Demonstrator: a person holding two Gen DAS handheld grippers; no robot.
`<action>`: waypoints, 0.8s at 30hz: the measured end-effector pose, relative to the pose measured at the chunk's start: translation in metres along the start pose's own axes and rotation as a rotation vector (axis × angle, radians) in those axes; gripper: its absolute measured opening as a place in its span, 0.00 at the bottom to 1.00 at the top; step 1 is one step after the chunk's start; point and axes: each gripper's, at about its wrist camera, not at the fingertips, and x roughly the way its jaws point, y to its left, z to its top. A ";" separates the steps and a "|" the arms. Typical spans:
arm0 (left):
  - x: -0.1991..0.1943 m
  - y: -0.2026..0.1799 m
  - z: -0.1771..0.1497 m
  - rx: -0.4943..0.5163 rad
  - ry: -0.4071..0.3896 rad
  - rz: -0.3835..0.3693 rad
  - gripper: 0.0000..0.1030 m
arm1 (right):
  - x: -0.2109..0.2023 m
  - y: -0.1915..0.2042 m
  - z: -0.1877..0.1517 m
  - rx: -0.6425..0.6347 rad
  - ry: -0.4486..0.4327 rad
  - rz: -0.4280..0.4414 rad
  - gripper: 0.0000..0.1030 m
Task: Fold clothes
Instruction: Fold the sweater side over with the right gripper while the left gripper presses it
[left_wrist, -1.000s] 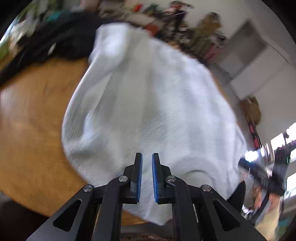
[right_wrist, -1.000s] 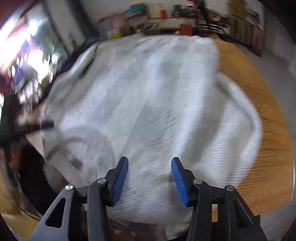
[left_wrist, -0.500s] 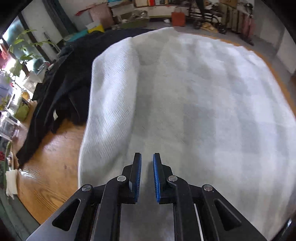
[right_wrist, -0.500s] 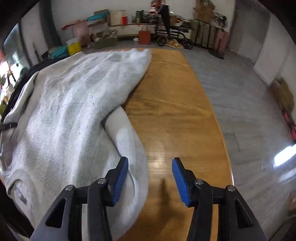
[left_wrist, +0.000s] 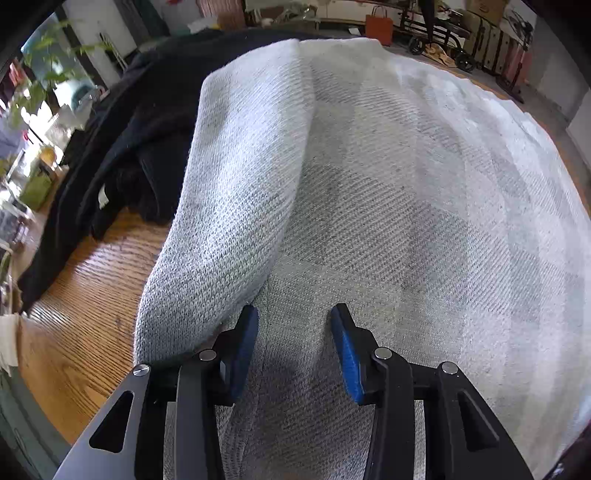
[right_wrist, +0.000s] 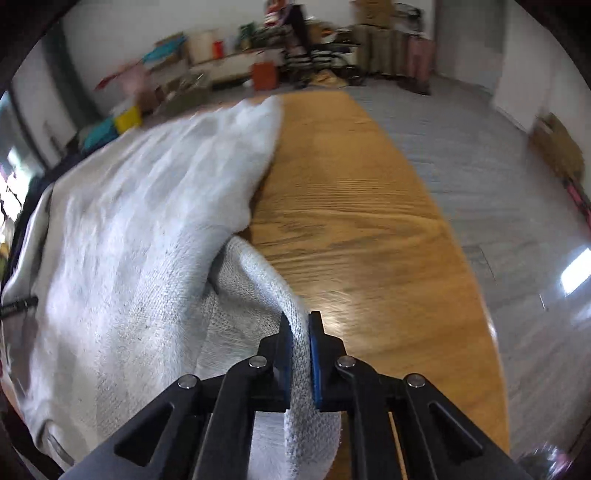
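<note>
A light grey knit sweater (left_wrist: 388, 192) lies spread over the wooden table (left_wrist: 88, 295); its left sleeve (left_wrist: 236, 192) is folded along the body. My left gripper (left_wrist: 293, 314) hovers low over the sweater beside that sleeve, its jaws opening, with the knit under them and nothing pinched. In the right wrist view the same sweater (right_wrist: 140, 229) covers the left side of the table (right_wrist: 354, 229). My right gripper (right_wrist: 300, 321) is shut on the sweater's right sleeve (right_wrist: 266, 280) near the cuff, the fabric pinched between the blue pads.
A black garment (left_wrist: 122, 147) is heaped on the table left of the sweater. The table's right edge drops to a grey floor (right_wrist: 498, 192). Boxes, a cart and clutter (right_wrist: 295, 55) line the far wall.
The left gripper swung over the sweater to its left sleeve and its jaws spread apart. The right gripper moved to the right sleeve and closed on it.
</note>
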 end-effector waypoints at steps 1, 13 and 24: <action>0.001 0.001 0.001 0.002 0.003 0.000 0.44 | -0.008 -0.007 -0.004 0.023 -0.023 -0.020 0.08; 0.008 0.013 0.014 0.020 0.018 -0.017 0.44 | -0.044 -0.043 -0.055 0.054 0.047 -0.052 0.23; 0.021 0.025 0.041 0.073 0.132 -0.061 0.44 | 0.007 -0.025 0.020 -0.170 0.103 -0.013 0.42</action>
